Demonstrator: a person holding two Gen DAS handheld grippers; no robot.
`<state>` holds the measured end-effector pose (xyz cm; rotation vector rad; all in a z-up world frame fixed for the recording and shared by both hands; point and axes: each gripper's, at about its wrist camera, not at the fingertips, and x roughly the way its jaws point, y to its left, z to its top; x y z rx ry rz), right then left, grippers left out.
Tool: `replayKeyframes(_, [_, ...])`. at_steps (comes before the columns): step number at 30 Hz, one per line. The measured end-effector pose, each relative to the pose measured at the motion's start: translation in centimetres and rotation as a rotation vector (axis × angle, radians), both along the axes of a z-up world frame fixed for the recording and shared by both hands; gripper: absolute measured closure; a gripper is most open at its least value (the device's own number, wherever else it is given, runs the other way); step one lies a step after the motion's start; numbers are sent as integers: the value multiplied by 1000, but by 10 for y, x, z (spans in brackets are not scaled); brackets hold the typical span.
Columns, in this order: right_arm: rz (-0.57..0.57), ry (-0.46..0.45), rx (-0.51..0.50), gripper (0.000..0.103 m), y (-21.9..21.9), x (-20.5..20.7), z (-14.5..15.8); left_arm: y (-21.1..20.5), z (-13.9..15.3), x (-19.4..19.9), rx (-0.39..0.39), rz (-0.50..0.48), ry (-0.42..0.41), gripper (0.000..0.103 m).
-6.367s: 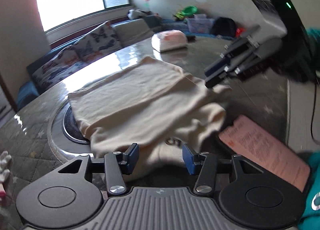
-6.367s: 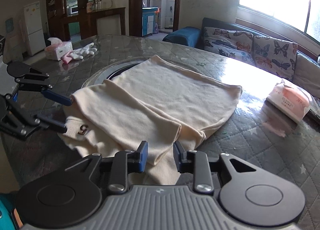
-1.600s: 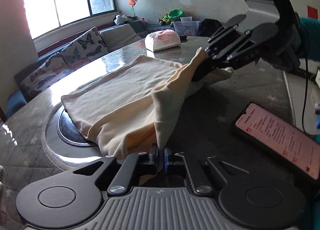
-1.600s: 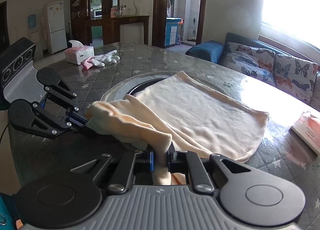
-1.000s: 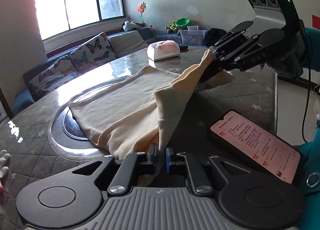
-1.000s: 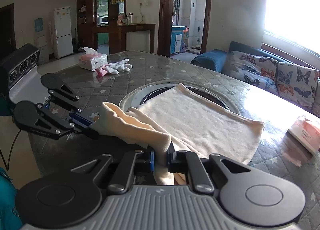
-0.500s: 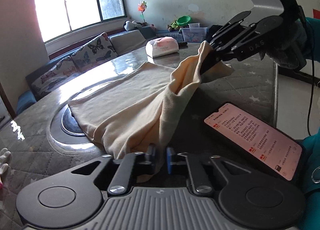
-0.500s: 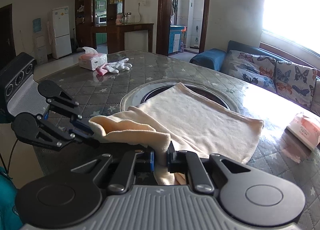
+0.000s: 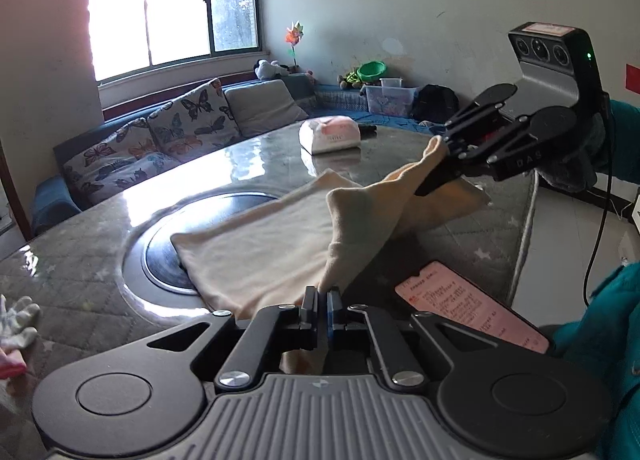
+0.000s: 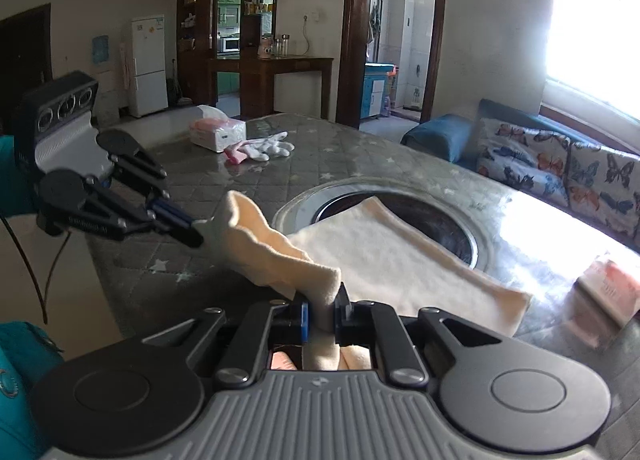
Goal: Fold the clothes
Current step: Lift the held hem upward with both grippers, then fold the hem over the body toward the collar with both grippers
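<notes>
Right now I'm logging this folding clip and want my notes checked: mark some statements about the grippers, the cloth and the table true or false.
1. Both grippers, left gripper and right gripper, are shut on the cream fabric garment. True.
2. The garment lies fully flat. False: its near edge is lifted between the grippers.
3. A smartphone with a lit pink screen lies on the grey quilted table. True.
4. The white gloves rest on the garment. False: they lie apart, beside a pink tissue pack.
</notes>
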<state>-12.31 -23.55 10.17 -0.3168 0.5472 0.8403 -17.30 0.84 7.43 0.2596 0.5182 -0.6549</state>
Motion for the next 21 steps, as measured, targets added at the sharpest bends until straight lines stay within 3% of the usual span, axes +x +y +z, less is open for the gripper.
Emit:
replayKeyframes(12, [-55,-1,17,95,-4,55,4,-12,9,85,23,28,6,98])
replayKeyframes(21, [-97,14,-37,95,4,124,-7,-25,-1,161,69,90,25,99])
